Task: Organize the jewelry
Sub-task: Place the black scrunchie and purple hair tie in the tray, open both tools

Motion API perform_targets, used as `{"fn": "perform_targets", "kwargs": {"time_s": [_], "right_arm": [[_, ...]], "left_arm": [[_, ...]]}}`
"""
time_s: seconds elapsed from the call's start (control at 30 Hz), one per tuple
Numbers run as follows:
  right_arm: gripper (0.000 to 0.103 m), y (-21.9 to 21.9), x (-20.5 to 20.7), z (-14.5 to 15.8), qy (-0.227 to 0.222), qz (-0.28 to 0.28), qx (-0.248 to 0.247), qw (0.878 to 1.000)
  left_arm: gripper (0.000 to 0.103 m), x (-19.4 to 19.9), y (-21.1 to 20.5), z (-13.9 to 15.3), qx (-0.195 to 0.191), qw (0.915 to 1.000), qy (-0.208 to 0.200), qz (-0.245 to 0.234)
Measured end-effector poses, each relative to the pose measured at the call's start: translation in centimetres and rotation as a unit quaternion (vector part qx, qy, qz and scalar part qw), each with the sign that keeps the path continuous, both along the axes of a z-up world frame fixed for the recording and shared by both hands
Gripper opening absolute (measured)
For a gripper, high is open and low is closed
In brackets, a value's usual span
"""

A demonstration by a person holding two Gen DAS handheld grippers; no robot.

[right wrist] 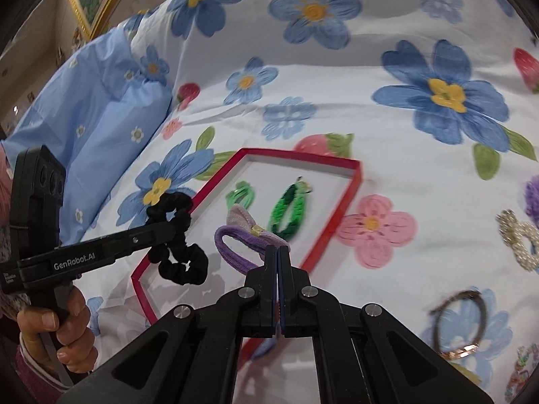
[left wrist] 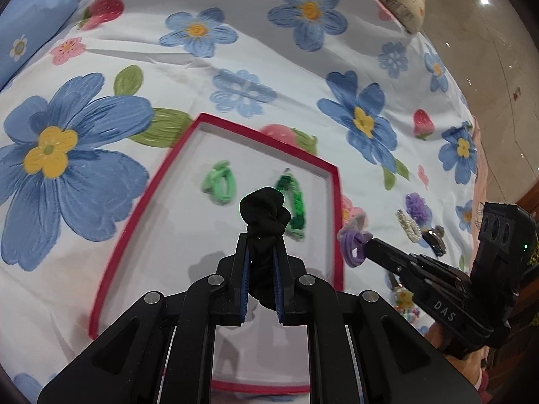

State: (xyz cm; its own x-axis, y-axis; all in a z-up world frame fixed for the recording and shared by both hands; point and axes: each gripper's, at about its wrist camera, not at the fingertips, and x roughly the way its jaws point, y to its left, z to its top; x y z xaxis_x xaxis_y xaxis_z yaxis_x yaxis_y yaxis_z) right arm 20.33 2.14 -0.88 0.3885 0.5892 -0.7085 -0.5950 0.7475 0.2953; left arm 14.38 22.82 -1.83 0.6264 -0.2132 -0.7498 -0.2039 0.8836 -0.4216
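A shallow red-rimmed tray (left wrist: 161,181) (right wrist: 350,195) with a white floor lies on a flowered bedsheet. Inside it rest a light green hair tie (left wrist: 220,181) (right wrist: 241,195) and a dark green braided band (left wrist: 293,202) (right wrist: 286,212). My left gripper (left wrist: 262,245) (right wrist: 170,230) is shut on a black scrunchie (left wrist: 266,208) (right wrist: 178,245) held above the tray's floor. My right gripper (right wrist: 278,252) (left wrist: 369,244) is shut on a purple hair tie with a bow (right wrist: 242,239) (left wrist: 352,242), hanging over the tray's right rim.
On the sheet right of the tray lie a pearl clip (left wrist: 409,225) (right wrist: 517,239), a fuzzy purple piece (left wrist: 417,205) (right wrist: 534,195), a dark clip (left wrist: 436,239) and a thin ring-shaped band (right wrist: 461,323). A blue pillow (right wrist: 97,107) sits left. A hand (right wrist: 60,333) grips the left tool. Tiled floor (left wrist: 488,50) runs past the bed's edge.
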Motion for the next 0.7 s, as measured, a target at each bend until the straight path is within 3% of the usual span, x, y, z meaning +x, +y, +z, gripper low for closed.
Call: {"fn": "perform_targets", "kwargs": {"time_s": [0.27, 0.7], "right_arm": [[0.000, 3.9, 1.0, -2.4, 0.010, 0.014, -0.043, 0.999], [0.000, 6.0, 2.1, -5.4, 0.026, 0.030, -0.094, 0.995]], "left_arm": [[0.010, 1.9, 2.3, -2.6, -0.018, 0.9996, 0.023, 0.005], [0.013, 4.3, 2.9, -6.2, 0.008, 0.9975, 0.070, 0.007]]}}
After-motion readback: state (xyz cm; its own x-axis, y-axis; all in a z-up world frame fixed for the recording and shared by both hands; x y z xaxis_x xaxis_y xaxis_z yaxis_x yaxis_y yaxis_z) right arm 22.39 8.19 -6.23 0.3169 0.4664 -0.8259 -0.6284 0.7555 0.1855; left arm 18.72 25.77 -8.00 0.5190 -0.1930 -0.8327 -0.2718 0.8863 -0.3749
